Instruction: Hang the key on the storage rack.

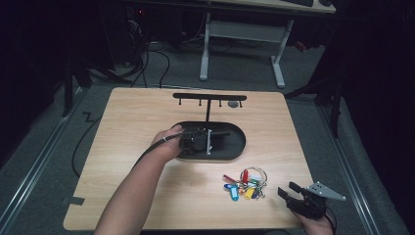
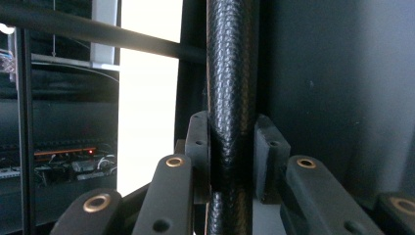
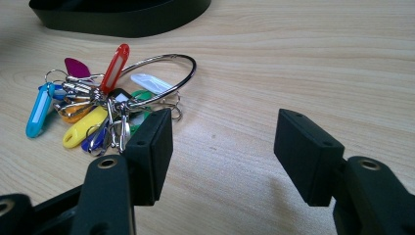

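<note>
Left gripper (image 2: pixel 231 161) has its jaws clamped on the stand's black post (image 2: pixel 231 73); I'd keep it steady over the oval base (image 1: pixel 235 147); right gripper (image 3: pixel 222 142) sits jaws apart beside the key ring (image 3: pixel 156 81) on the table (image 1: pixel 147 112).

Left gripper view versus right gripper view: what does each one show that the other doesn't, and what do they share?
The left gripper view alone has the left gripper shut on the stand's black post, with its crossbar above. The right gripper view alone has the key ring with coloured tags lying on the table, and the right gripper open beside it, holding nothing. Shared: the black stand, seen from the right as its base.
</note>
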Motion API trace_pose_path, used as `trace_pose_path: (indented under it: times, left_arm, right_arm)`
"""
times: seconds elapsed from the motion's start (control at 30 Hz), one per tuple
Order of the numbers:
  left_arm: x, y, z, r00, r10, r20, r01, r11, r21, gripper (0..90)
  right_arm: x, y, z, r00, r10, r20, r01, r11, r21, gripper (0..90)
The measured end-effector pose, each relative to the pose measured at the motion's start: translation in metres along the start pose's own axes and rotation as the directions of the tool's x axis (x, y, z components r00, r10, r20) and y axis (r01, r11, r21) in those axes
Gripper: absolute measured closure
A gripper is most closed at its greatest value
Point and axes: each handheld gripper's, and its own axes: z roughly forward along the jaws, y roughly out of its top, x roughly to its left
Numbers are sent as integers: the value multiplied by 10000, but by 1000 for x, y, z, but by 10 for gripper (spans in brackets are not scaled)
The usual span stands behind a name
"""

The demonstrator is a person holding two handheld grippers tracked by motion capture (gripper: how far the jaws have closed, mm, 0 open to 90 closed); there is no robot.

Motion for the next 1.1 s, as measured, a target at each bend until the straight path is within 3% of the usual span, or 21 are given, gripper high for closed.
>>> trace_pose_path:
  times: [0.07,0.17,0.23,0.43,0.53,0.8,0.83,0.9,1.03,1.1]
  left_arm:
    - [-1,1,0,10000,34,20,-34,10000,42,727]
    - [-4,2,1,9993,-46,370,41,9999,159,706]
    - [-6,4,2,9966,-203,804,167,9988,451,659]
    - [-11,4,1,9857,-668,1545,562,9958,720,597]
    - [-13,3,0,9826,-742,1702,625,9954,727,585]
    - [-9,3,-9,9763,-1039,1897,943,9938,588,555]
    - [-8,4,-10,9778,-1083,1795,1011,9937,491,563]
    - [-5,5,-14,9749,-1227,1857,1175,9923,392,578]
    - [-5,4,-16,9773,-1325,1654,1245,9906,575,589]
    - [-3,2,-19,9748,-1534,1622,1475,9879,480,579]
  right_arm:
    - [0,0,0,10000,15,5,-15,10000,0,399]
    - [0,0,1,10000,5,-22,-5,10000,7,399]
    - [0,0,1,10000,-8,-64,8,10000,24,399]
    - [1,1,2,10000,-58,-78,59,10000,43,399]
    - [1,1,1,10000,-27,-44,27,10000,25,399]
    - [1,1,1,10000,-84,-47,84,10000,-7,399]
    - [1,2,1,9999,-89,-49,89,10000,-15,399]
    - [1,2,1,10000,-65,-34,65,10000,10,399]
    - [2,2,2,9999,-136,-41,136,9999,29,398]
    - [2,2,1,9998,-172,-38,172,9999,6,398]
